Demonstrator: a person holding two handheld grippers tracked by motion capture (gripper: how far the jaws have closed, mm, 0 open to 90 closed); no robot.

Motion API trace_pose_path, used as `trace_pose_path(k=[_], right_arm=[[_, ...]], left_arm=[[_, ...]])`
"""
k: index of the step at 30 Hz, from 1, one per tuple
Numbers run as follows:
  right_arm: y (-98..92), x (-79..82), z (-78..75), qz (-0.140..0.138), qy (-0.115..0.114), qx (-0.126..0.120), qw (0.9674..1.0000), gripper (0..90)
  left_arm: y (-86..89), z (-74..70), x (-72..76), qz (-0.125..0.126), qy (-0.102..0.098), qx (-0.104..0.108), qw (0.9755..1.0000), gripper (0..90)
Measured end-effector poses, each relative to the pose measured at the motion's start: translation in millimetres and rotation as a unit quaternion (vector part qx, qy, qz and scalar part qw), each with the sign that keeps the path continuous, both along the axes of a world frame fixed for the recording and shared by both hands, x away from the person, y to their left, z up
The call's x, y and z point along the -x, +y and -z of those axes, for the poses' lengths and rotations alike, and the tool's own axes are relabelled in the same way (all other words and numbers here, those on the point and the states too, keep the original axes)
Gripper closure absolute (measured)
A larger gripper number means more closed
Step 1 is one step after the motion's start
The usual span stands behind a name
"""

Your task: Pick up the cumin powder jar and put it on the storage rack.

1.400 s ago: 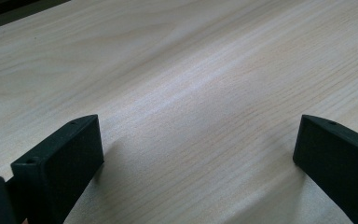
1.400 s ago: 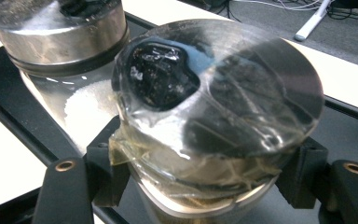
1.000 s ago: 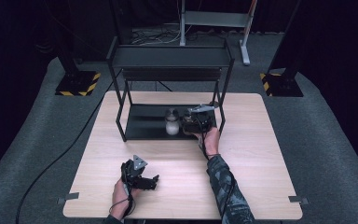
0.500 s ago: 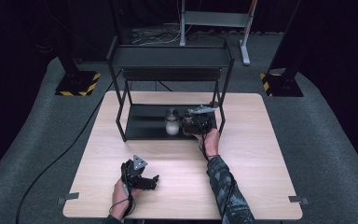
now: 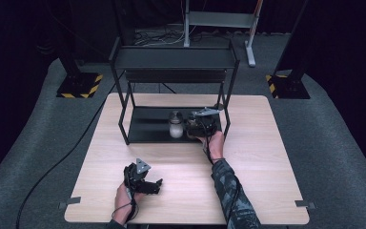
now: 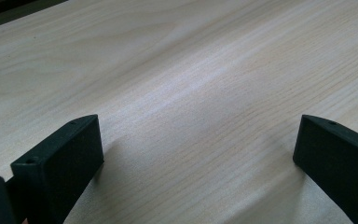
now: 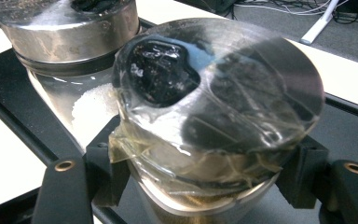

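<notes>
In the right gripper view my right gripper (image 7: 205, 171) is shut on a glass jar (image 7: 219, 88) whose metal lid is covered with clear tape. A black pad presses each side of it just under the lid. Right behind it stands a second jar (image 7: 70, 28), metal-lidded, with white grains inside. In the high view the right gripper (image 5: 198, 125) reaches onto the bottom shelf of a black rack (image 5: 171, 57), beside the white-filled jar (image 5: 175, 125). My left gripper (image 5: 155, 186) rests low on the near table, open, with bare wood between its jaws (image 6: 196, 154).
The rack's uprights (image 5: 228, 102) and its upper shelf close in around the right gripper. The wooden table (image 5: 267, 167) stretches in front of the rack. A cable (image 5: 66, 152) trails off the table's left side onto the grey floor.
</notes>
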State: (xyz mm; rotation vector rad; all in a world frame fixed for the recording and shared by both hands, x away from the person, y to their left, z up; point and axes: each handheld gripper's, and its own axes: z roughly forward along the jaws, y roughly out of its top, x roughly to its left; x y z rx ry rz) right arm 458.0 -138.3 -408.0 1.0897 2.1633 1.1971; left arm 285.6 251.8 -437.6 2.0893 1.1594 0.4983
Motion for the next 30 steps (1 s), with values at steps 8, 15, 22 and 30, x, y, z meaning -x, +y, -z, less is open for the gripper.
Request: trace_pose_path(k=[8, 15, 22, 30], right_arm=[[2.4, 0.3, -9.0, -0.006, 0.015, 0.019, 0.9997, 16.7], [-0.3, 11.9, -22.8, -0.002, 0.025, 0.025, 0.9994, 2.8], [-9.4, 41.4, -32.9, -0.021, 0.028, 0.04, 0.9986, 0.0], [-28.1, 81.4, -22.2, -0.019, 0.035, 0.044, 0.9983, 0.0]], left_arm=[[-0.3, 0.0, 0.3, 0.0, -0.001, -0.001, 1.0, 1.0], [-0.6, 0.2, 0.8, 0.0, -0.002, -0.001, 1.0, 1.0], [-0.7, 0.2, 1.0, 0.0, -0.002, -0.001, 1.0, 0.9], [-0.7, 0.2, 1.0, 0.0, -0.002, -0.001, 1.0, 0.9]])
